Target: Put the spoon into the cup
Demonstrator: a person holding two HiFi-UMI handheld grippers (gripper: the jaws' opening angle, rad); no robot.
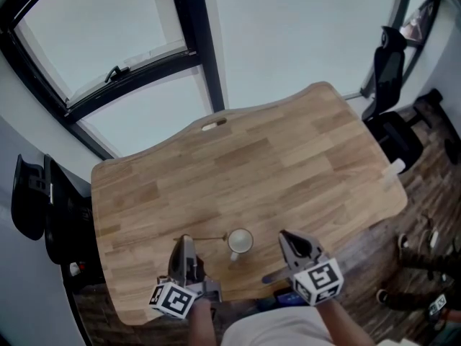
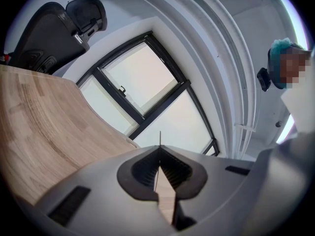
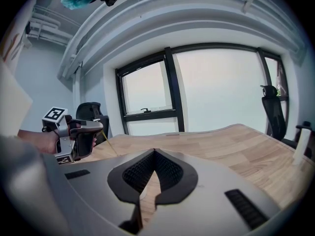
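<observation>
- Lying level just above the tabletop in the head view, the thin gold-coloured metal spoon (image 1: 205, 238) runs from 9 o'clock to 3 o'clock. Its far end stops just beside the 9 o'clock rim of the round white ceramic cup (image 1: 240, 241); whether it touches the rim I cannot tell.
- The grey left gripper (image 1: 185, 242) has its jaws closed on the spoon close to the 9 o'clock end, and only a short stub passes beyond the fingers.
- In the left gripper view the spoon (image 2: 160, 137) shows as a fine line pinched at the tip of the left gripper (image 2: 159, 149), pointing to 12 o'clock.
- From the right gripper view the spoon (image 3: 109, 144) slants toward 5 o'clock out of the left gripper (image 3: 81, 139).
- The cup stands upright on the light wooden table (image 1: 288, 164), between the two grippers.
- The grey right gripper (image 1: 284, 235) sits at the cup's 3 o'clock, apart from it; its jaws meet at the tips with nothing between them (image 3: 154, 151).
- A black office chair (image 1: 389, 56) stands at the table's 2 o'clock.
</observation>
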